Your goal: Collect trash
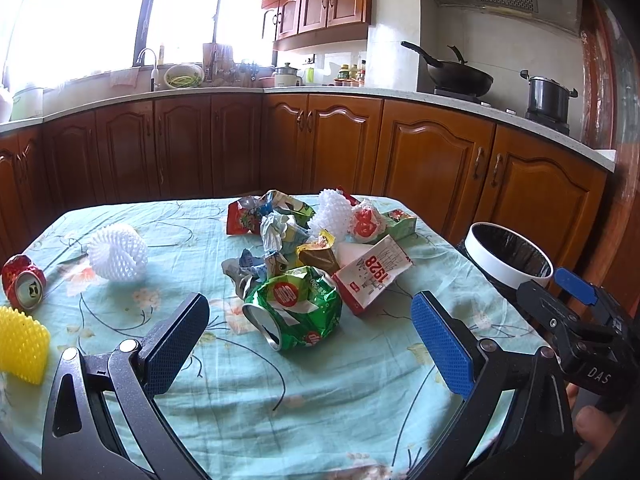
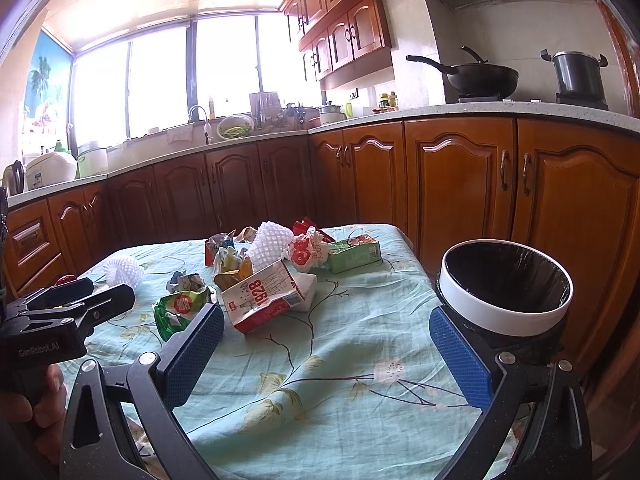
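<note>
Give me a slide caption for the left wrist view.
Open left gripper faces a crushed green can before a trash pile on the floral tablecloth; lined bin at right.

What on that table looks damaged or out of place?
The green can is crushed and lying on its side, as is the red can at the table's left edge. The 1928 carton is flattened. Wrappers are heaped mid-table.

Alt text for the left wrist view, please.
The open left gripper hovers over a floral tablecloth, aimed at a crushed green can in front of a pile of wrappers. A lined bin stands at the table's right edge, near the right gripper.
</note>
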Demonstrator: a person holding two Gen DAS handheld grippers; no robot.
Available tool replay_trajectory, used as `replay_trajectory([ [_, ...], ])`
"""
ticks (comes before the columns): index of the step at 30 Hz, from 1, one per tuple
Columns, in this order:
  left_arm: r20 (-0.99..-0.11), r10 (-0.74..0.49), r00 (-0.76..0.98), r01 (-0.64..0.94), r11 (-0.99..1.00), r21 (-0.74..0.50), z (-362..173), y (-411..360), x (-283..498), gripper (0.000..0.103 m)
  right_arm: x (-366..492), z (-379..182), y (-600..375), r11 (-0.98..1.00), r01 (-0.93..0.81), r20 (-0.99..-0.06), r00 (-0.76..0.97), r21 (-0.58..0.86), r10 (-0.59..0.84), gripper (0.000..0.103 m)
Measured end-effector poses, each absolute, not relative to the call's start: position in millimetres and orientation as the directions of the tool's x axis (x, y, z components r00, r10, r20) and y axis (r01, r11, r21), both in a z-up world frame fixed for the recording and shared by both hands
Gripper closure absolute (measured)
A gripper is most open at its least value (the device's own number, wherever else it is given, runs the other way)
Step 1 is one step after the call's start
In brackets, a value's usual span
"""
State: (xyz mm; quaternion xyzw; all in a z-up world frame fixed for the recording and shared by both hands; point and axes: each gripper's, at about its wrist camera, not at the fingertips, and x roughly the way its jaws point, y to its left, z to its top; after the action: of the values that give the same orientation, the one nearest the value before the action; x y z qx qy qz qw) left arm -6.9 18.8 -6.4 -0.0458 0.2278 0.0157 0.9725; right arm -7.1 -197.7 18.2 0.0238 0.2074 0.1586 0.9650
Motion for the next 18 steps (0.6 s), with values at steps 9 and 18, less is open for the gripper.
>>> replay_trajectory([
  [9, -0.462, 0.003, 0.887, -0.051, 0.994, -0.092, -9, 22, -2, 0.000, 1, 14, -197, 0.942, -0.303, -0.418, 0.844, 0.142, 0.335, 0.000],
  [18, -0.507, -0.008, 0.862, -0.073, 0.987, -0.140, -15, 38, 10, 0.000, 22, 10, -196, 0.918, -0.325, -0.470, 0.789, 0.229, 0.397, 0.000],
])
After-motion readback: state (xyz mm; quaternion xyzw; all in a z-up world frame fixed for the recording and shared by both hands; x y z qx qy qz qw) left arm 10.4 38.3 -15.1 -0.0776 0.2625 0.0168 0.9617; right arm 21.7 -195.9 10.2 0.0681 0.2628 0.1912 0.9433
